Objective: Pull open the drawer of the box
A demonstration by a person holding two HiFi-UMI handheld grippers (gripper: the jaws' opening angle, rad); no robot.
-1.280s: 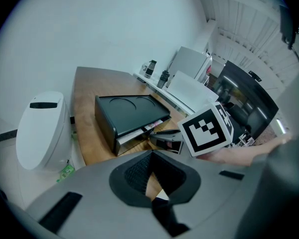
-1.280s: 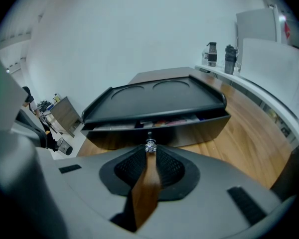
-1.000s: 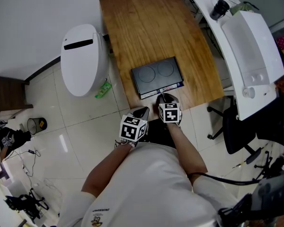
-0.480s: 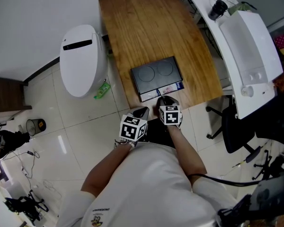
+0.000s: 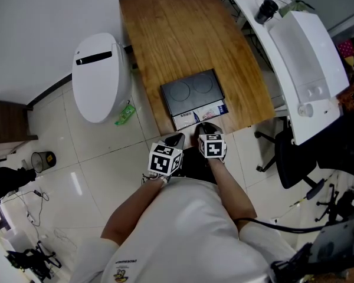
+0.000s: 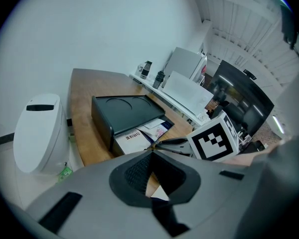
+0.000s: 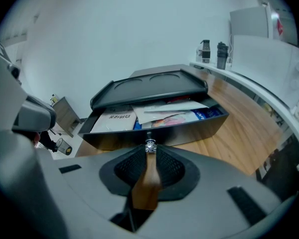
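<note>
A flat black box (image 5: 192, 93) lies near the front edge of the wooden table (image 5: 177, 34). Its drawer (image 5: 200, 114) stands partly pulled out, with papers and booklets showing inside (image 7: 154, 114). My right gripper (image 5: 205, 127) is at the drawer's front, shut on the small metal knob (image 7: 150, 146) in the middle of the drawer face (image 7: 194, 128). My left gripper (image 5: 176, 140) hangs off the table's front edge, left of the right one, with its jaws together and nothing in them. The left gripper view shows the box (image 6: 124, 111) and the right gripper (image 6: 172, 143) from the side.
A tall white bin (image 5: 100, 75) stands on the tiled floor left of the table, with a green scrap (image 5: 125, 113) beside it. A white counter with an appliance (image 5: 307, 58) runs along the table's right side. A black office chair (image 5: 295, 158) is at the right.
The drawer has slid further out toward me, so more of the papers show. My right gripper came back with the knob. The left gripper stayed put.
</note>
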